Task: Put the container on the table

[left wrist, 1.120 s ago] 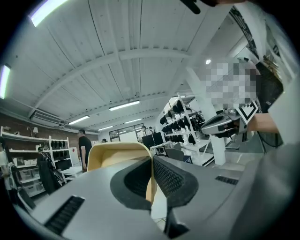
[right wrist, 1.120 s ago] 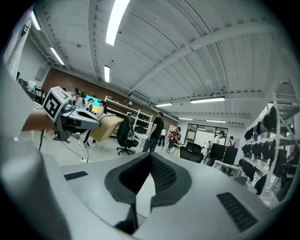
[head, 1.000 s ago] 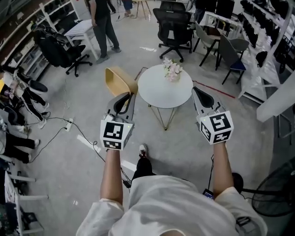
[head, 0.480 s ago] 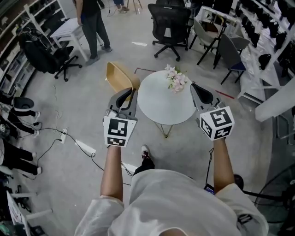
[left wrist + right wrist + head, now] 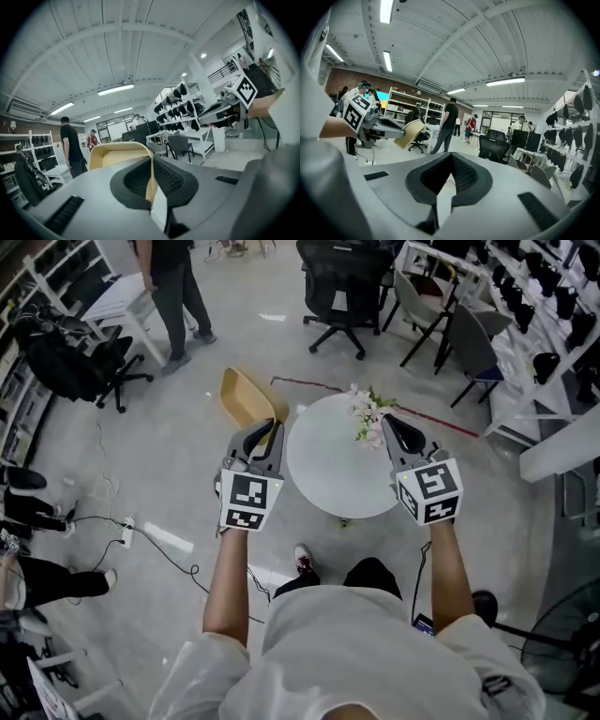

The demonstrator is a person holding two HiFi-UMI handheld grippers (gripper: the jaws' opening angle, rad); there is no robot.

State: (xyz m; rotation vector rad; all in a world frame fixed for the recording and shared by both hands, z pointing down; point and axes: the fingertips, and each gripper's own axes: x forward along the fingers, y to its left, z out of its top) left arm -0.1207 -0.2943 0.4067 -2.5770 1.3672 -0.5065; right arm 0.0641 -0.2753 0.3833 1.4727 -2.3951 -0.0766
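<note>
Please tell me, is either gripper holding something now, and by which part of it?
The left gripper holds the tan container by its rim, pinched between the fingers. The right gripper is shut and holds nothing.

The left gripper (image 5: 266, 430) holds the container (image 5: 246, 397) by its rim, just beside the left edge of the round white table (image 5: 333, 474). The right gripper (image 5: 387, 422) hangs over the table's right edge, next to the flowers (image 5: 367, 409).

- The container (image 5: 246, 397) is a tan, shallow tub with rounded corners. It is tipped on edge in the air, its rim pinched in my left gripper (image 5: 266, 432).
- It hangs just beside the round white table (image 5: 328, 470), not on it.
</note>
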